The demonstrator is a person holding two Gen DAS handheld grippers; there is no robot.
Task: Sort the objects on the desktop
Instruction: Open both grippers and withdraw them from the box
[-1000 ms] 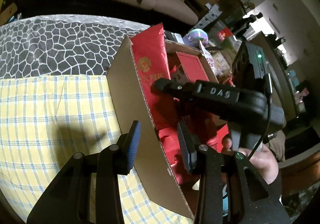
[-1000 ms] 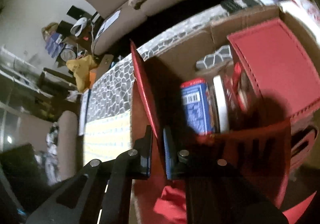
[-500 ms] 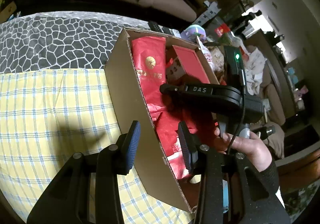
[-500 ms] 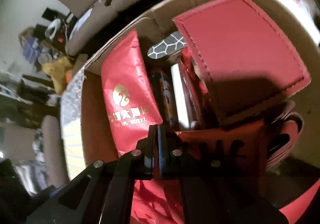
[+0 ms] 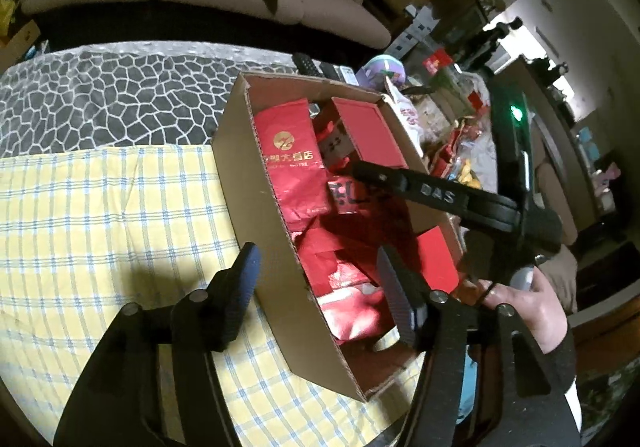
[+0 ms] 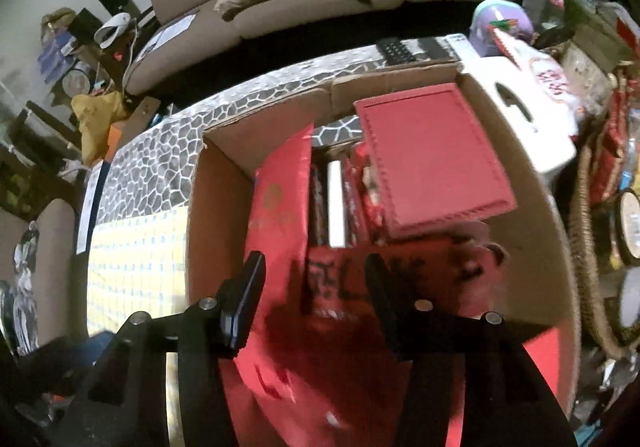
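Fingers [image 6: 256, 299] of the right gripper [image 6: 314, 301], clamped a moment ago, now gape above the red bag [image 6: 280, 215] dropped in the box [image 5: 256, 207]; left gripper [image 5: 316, 287] is open too.

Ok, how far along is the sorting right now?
Done: the cardboard box already holds the red hotel bag, the red leather case and other red packets. In hand: nothing; the right gripper hangs open above the box, and the left gripper is open too. Left: clutter beside the box.
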